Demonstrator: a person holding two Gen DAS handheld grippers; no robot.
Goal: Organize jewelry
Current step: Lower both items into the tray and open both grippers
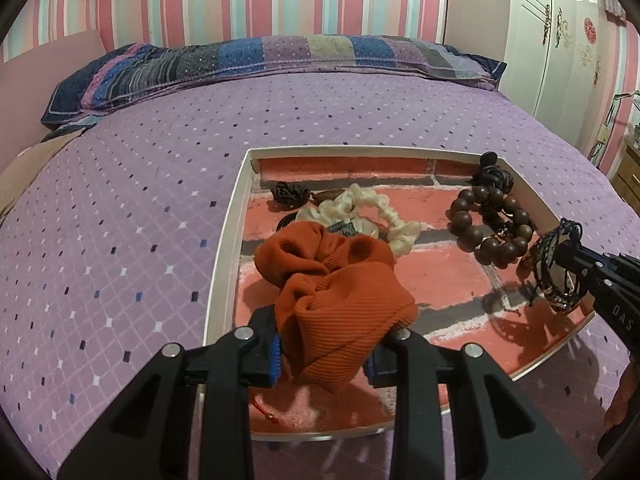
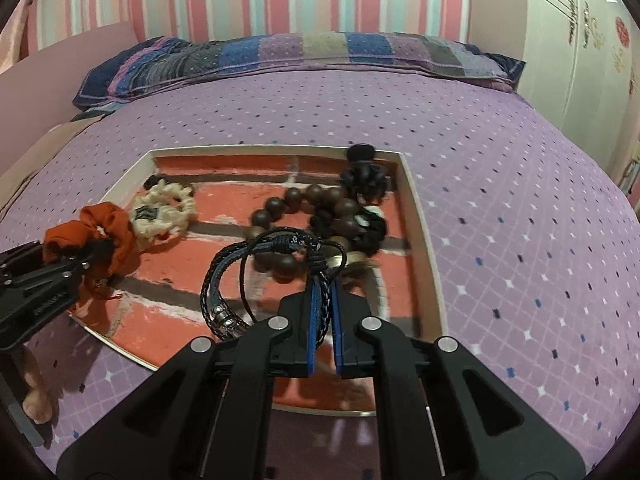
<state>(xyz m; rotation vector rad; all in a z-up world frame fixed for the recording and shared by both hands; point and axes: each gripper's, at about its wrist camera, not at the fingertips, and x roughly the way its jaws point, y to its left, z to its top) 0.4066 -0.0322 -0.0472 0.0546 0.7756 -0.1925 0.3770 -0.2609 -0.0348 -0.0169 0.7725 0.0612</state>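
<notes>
Jewelry and hair ties lie in a shallow white-rimmed tray [image 1: 228, 236] lined with a red brick-pattern mat, which sits on the bed [image 1: 140, 184]. Inside it, a string of large brown wooden beads [image 1: 490, 224] curls near the right wall, with a black claw-like clip [image 2: 362, 178] at the far right corner. A cream scrunchie [image 1: 372, 212] lies toward the middle, and a small dark knotted cord [image 1: 290, 192] rests near the far wall. A thin red string [image 1: 264, 410] shows at the near edge of the mat.

The left gripper [image 1: 324, 364] has its fingers closed on an orange ribbed scrunchie [image 1: 336, 284], held above the near left part of the tray. The right gripper [image 2: 324, 320] has its fingers pressed narrow on a braided black-and-blue leather bracelet [image 2: 240, 276], whose loops hang out to the left over the mat, above the near right part of the tray.

The bed wears a purple cover with small diamond dots. A long patchwork pillow [image 1: 280, 60] in blue, purple and grey lies across its far end. Behind it stands a wall striped pink, white and pale blue, and a white wardrobe [image 1: 560, 40] with floral decals stands to the right.
</notes>
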